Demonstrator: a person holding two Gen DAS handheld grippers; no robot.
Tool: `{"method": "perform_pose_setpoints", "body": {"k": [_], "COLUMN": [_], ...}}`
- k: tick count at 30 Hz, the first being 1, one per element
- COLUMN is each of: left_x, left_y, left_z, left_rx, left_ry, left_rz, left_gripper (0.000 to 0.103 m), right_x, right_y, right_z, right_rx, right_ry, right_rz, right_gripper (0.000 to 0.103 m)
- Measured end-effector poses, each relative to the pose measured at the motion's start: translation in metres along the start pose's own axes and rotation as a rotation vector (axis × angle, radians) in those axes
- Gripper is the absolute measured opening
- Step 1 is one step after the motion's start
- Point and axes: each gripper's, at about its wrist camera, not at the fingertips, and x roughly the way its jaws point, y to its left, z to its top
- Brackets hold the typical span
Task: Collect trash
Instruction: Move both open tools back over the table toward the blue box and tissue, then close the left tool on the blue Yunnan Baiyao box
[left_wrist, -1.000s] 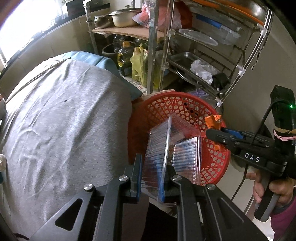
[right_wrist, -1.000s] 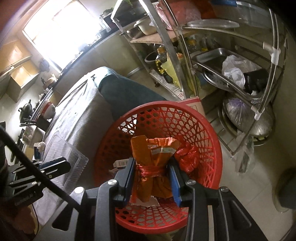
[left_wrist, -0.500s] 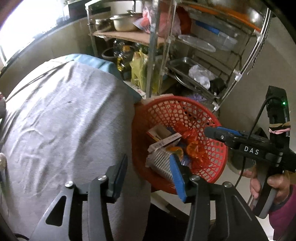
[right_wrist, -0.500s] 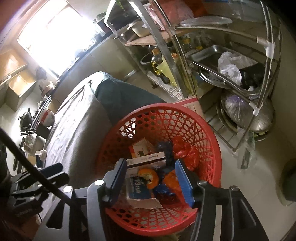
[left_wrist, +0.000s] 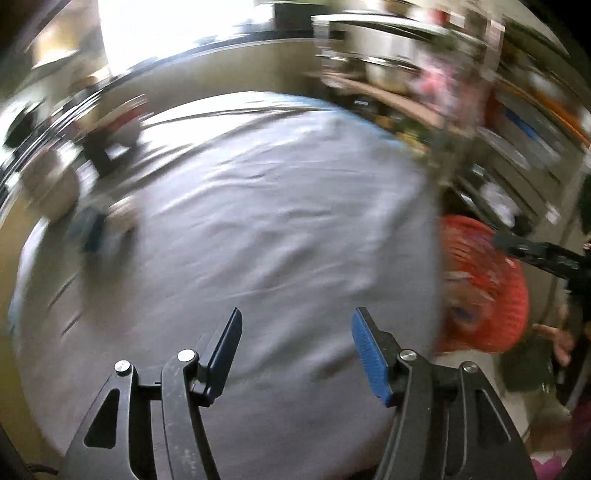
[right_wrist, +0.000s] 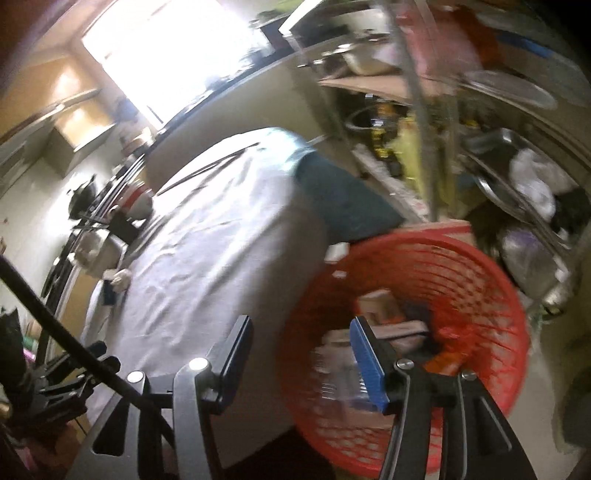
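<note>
**Both grippers empty, trash lies in the red basket**

The left gripper (left_wrist: 295, 338) hangs over the grey cloth (left_wrist: 258, 229) that covers the table, its jaws spread wide with nothing between them. The right gripper (right_wrist: 301, 345) is likewise apart and empty, set at the table's edge with its blue pad over the rim of the red basket (right_wrist: 491, 280). The basket stands just beside the table, below its edge, likely so that trash can be dropped straight in from the cloth. Inside it lie blurred boxes and wrappers (right_wrist: 388, 325); single pieces cannot be told apart. At the far left of the cloth, small things (right_wrist: 118, 278) sit near a metal tray (right_wrist: 99, 247); whether they are trash is unclear. Both views are smeared by motion, so fine detail is lost.
</note>
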Motion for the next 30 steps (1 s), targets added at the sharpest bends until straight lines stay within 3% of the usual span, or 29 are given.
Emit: {"method": "perform_pose_setpoints", "body": {"k": [6,11,16,24,30], "left_x": [-0.015,-0.021,0.008,0.051,0.063], "left_y": [0.106,0.174,0.209,0.217,0.233], "left_z": [-0.011,0.011,0.042,0.065,0.076], "left_rx": [-0.169,-0.189,-0.173,-0.075,-0.011], "left_ry": [-0.032,-0.122,-0.116,-0.042,-0.008], "left_rz": [0.188,0.315,0.305,0.180,0.150], "left_gripper": [0.064,0.075,0.081,0.081,0.081], "right_x": [0.018,0.025,0.023,0.014,0.020], "right_y": [0.066,0.096,0.100,0.084,0.094], "right_z": [0.005,-0.007,-0.017,-0.015,-0.016], "right_rx": [-0.089,-0.132,-0.131,-0.095,-0.114], "right_ry": [0.032,0.060,0.077,0.077,0.091], "right_rz": [0.079,0.100,0.077,0.025,0.020], "right_gripper": [0.058,0.058,0.058,0.058,0.058]}}
